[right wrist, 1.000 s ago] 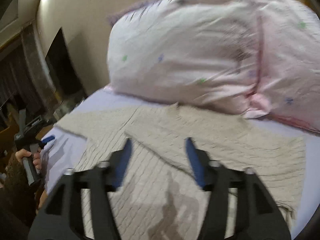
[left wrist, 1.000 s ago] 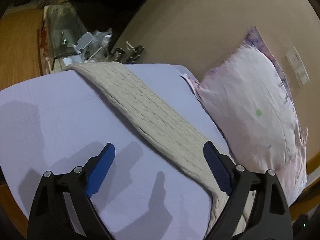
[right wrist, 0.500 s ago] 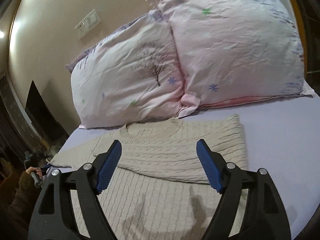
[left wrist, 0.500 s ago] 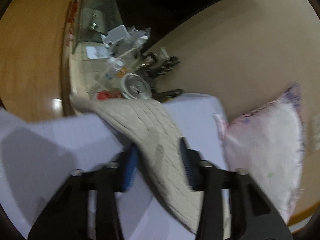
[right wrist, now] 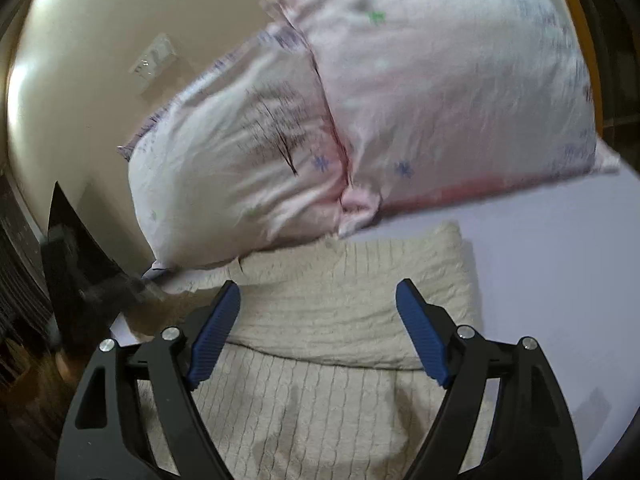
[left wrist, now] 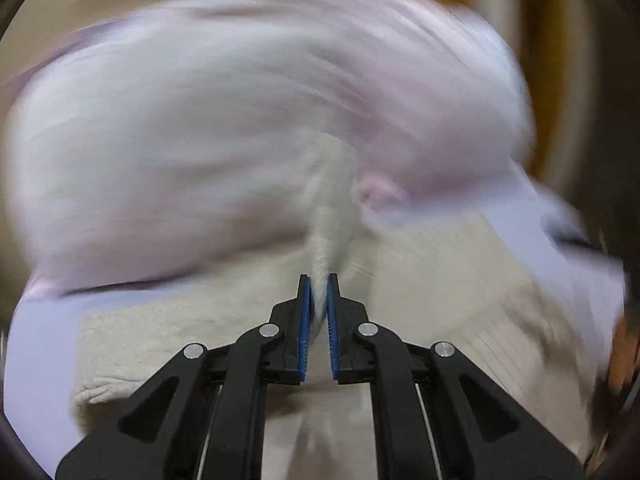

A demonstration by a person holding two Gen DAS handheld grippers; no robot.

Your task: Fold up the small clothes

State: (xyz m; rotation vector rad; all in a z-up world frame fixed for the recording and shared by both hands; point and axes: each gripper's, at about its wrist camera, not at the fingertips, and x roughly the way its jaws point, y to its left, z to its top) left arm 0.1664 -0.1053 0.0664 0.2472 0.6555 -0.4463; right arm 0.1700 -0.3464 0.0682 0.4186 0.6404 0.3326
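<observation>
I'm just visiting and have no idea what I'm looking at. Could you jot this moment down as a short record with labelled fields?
setting: bed sheet, lavender, with two pink pillows at its head
garment: beige knit sweater lying on the sheet, one sleeve folded across the chest
left gripper: jaws shut on a strip of the sweater
right gripper: jaws open, hovering above the sweater, holding nothing
image quality: left view heavily blurred

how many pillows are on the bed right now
2. One pale pink printed pillow leans against the wall on the left; the second pale pink printed pillow sits to its right, touching it. None seem hidden.
</observation>
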